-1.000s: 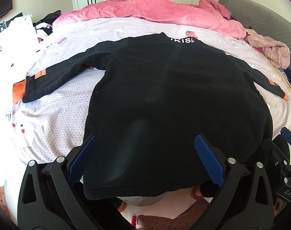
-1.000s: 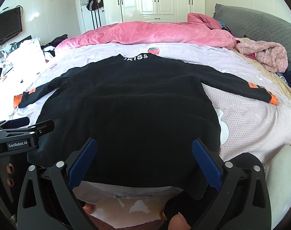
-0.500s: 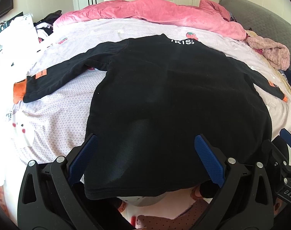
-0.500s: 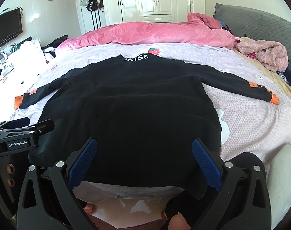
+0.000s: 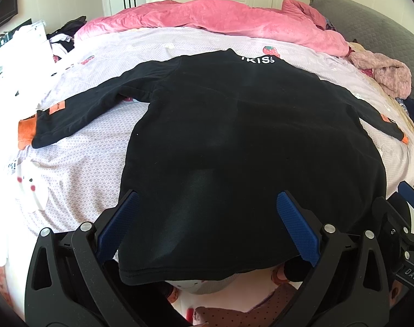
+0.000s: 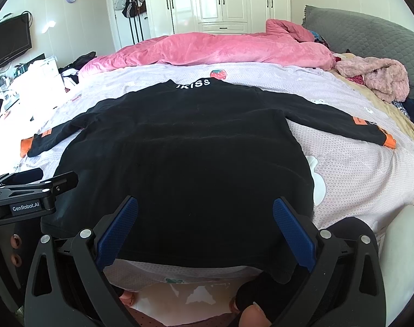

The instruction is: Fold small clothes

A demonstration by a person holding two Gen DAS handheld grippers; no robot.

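Barely shifted since a second ago: black long-sleeved top (image 5: 248, 141) still spread flat on the bed (image 5: 78, 169), sleeves out to both sides; long axis running straight away, hem nearest, collar farthest; left hand-held gripper (image 5: 207, 218) over the hem's left part, right hand-held gripper (image 6: 205, 219) over the right part, each about equally near; both with jaws wide apart, gripping nothing; contact with the cloth beneath not clear.

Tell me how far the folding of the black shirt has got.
Done: the black shirt lies spread flat on the bed sheet, both sleeves out. In hand: nothing; the left hand-held gripper and right hand-held gripper hover open at the hem. Left: every fold.
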